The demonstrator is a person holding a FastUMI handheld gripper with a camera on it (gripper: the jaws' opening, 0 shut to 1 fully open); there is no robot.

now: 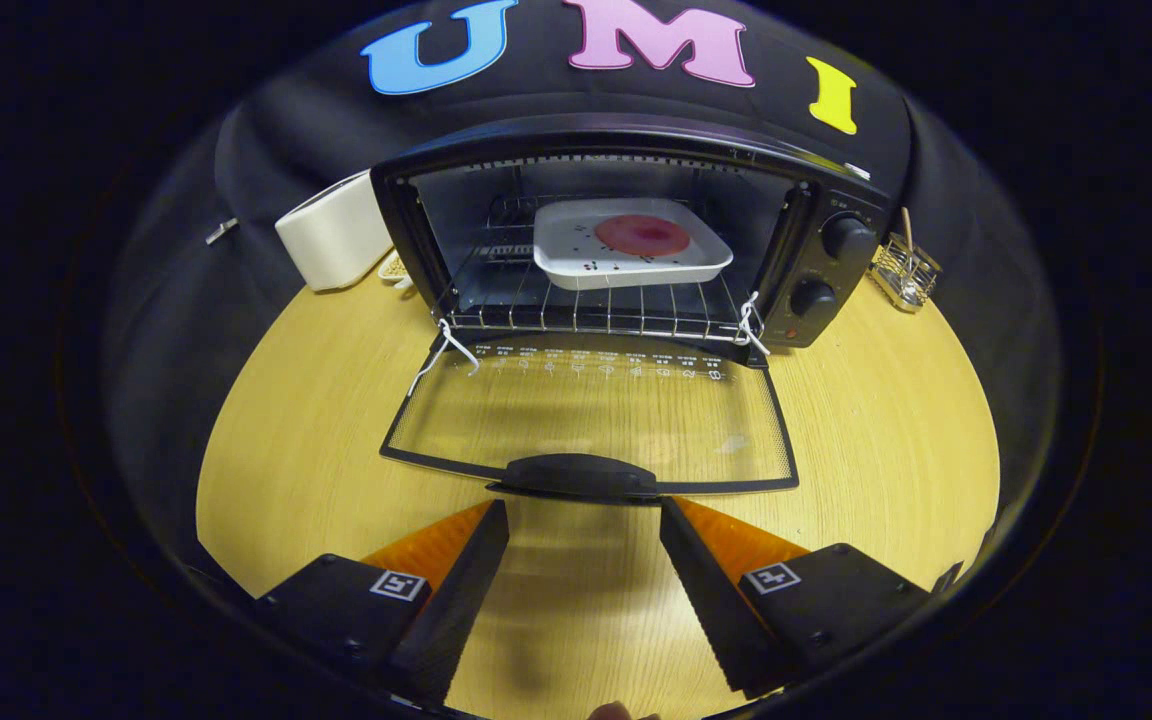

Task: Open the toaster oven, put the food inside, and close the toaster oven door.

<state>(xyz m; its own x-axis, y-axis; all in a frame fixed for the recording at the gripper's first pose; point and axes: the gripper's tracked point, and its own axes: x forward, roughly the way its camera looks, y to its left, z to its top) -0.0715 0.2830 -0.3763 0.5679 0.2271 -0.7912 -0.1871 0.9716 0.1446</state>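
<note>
Glass door (pixel 591 420) lies flat before apart jaws; white toaster (pixel 334 242), wire rack (pixel 904 272) flank toaster oven (pixel 636 230).

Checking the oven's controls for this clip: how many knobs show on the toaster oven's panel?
2. The upper knob sits near the panel's top, right of the open cavity; the lower knob is just below it. The gripper is open, before the door handle.

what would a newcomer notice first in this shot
The black toaster oven stands wide open on the wooden table, with a white tray of round pinkish food sitting on its wire rack. Its glass door lies folded down flat toward the camera, the dark handle just ahead of the gripper, whose fingers are spread open and hold nothing.
</note>
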